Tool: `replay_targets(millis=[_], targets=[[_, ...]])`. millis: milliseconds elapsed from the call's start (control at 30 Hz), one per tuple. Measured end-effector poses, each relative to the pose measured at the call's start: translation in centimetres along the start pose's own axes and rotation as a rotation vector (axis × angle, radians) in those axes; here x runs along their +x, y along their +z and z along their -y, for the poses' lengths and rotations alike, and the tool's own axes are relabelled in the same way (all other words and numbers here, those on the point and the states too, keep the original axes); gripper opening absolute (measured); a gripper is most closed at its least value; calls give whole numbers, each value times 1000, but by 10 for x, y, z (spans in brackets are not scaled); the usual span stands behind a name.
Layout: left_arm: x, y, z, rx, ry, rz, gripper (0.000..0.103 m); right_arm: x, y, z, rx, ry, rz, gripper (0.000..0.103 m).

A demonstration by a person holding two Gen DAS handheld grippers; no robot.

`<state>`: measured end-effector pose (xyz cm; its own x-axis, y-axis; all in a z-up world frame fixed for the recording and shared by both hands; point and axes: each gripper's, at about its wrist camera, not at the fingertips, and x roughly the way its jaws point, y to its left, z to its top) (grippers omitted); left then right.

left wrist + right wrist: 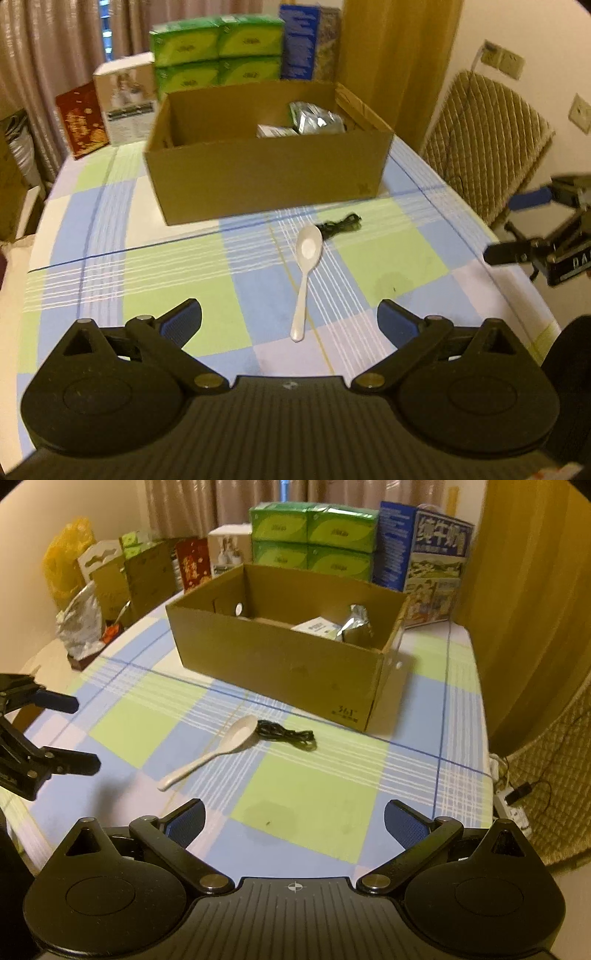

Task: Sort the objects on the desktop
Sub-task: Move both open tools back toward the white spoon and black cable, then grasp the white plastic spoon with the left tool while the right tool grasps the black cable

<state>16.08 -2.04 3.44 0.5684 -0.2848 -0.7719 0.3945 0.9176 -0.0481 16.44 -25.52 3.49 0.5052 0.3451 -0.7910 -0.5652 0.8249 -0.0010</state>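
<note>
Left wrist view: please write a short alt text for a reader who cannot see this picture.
A white spoon lies on a checked tablecloth ahead of the open, empty left claw. Behind it are a black cord and an open cardboard box holding packets. The right claw, also open, enters at the right edge.

A home: curtains (207, 502), checked tablecloth (306, 805), stacked tissue packs (314, 535).

Checked tablecloth (177, 266) bears cardboard box (266, 177), white spoon (306, 266), black cord (340, 223)

Both wrist views overlook spoon (306, 280) and box (284, 657).
</note>
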Motion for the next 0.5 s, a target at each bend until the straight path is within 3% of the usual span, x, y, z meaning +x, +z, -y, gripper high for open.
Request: replay_targets(millis=[133, 267, 300, 467, 500], targets=[[27, -3, 4, 36, -13, -32, 94, 23, 1, 7, -39, 8, -14, 100], [57, -7, 6, 67, -39, -63, 81, 48, 2, 13, -84, 21, -27, 98], [65, -8, 6, 76, -44, -74, 75, 55, 3, 15, -97, 25, -30, 94], [100, -7, 5, 98, -75, -100, 61, 91, 9, 22, -127, 49, -63, 71], [107, -7, 5, 102, -83, -104, 53, 98, 10, 23, -134, 49, -68, 67]])
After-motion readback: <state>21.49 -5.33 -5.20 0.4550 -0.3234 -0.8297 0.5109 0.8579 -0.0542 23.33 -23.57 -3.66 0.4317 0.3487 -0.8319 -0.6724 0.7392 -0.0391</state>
